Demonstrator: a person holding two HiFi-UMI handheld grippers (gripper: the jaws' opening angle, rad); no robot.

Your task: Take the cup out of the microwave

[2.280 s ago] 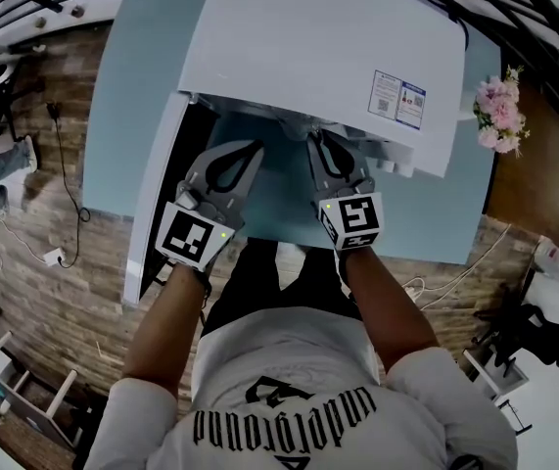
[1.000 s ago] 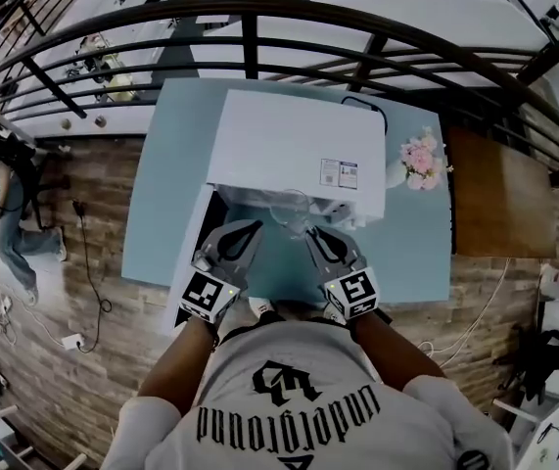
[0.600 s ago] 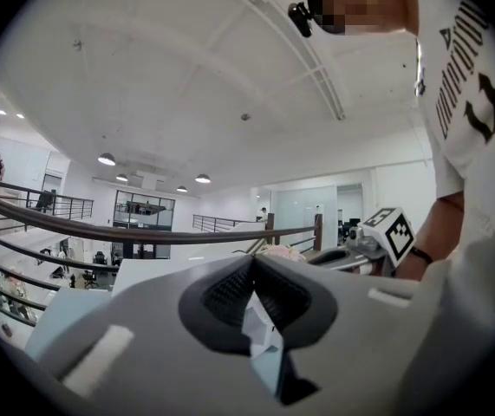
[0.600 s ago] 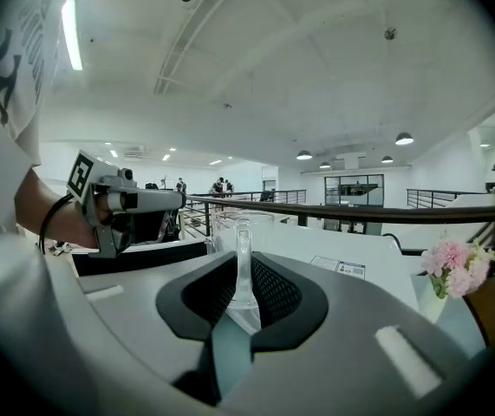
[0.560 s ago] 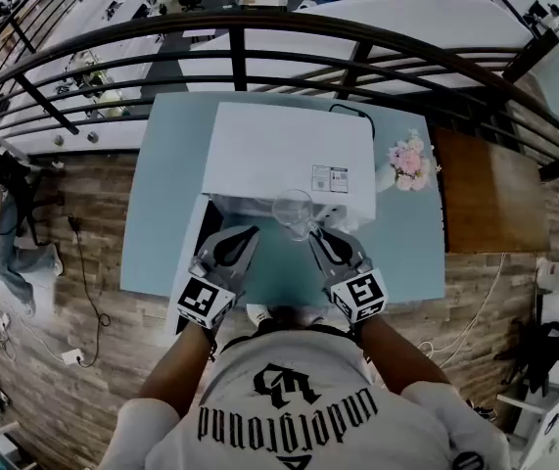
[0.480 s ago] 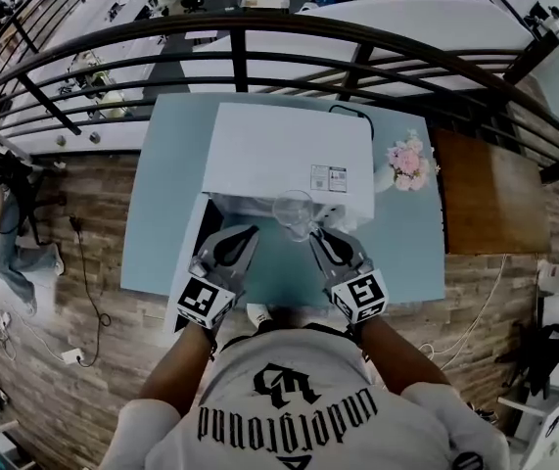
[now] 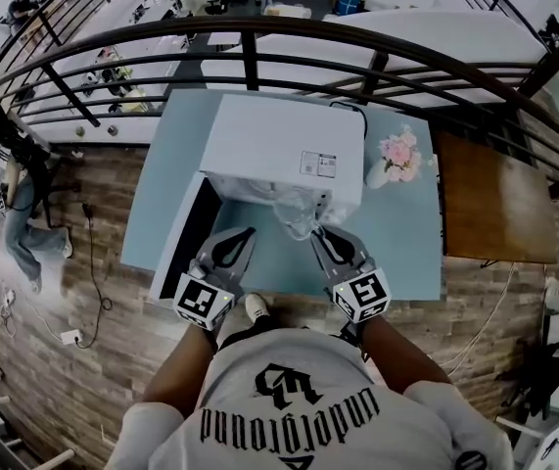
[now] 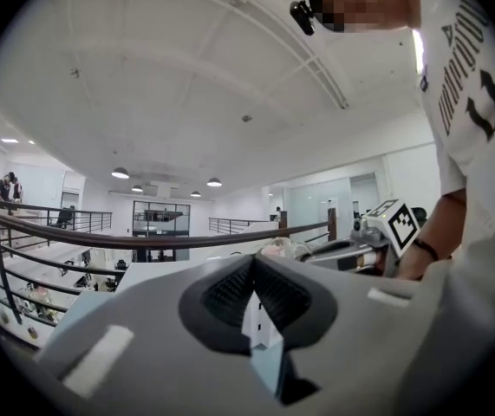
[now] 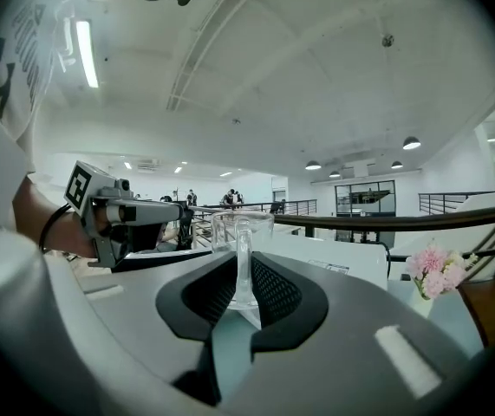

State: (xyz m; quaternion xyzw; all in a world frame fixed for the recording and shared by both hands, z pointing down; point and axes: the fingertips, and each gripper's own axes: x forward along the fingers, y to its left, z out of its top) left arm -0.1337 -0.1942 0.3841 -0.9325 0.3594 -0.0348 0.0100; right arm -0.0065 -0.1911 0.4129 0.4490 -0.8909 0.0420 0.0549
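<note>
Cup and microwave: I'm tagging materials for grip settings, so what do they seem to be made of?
Cup: clear glass or hard plastic, glossy. The room behind shows through its wall, and the look cannot settle which. Its handle sits in the shut right gripper.
Microwave: white casing, likely painted sheet metal, matte. It has a flat, evenly lit top with a sticker.

The clear glass cup [image 7: 299, 213] is hanging upright, the right gripper [image 7: 321, 239] pinching its handle between the jaws, just outside the white microwave [image 7: 279, 145], which is sitting on the pale blue counter [image 7: 406, 233], its door [image 7: 176, 248] standing open leftward.
</note>
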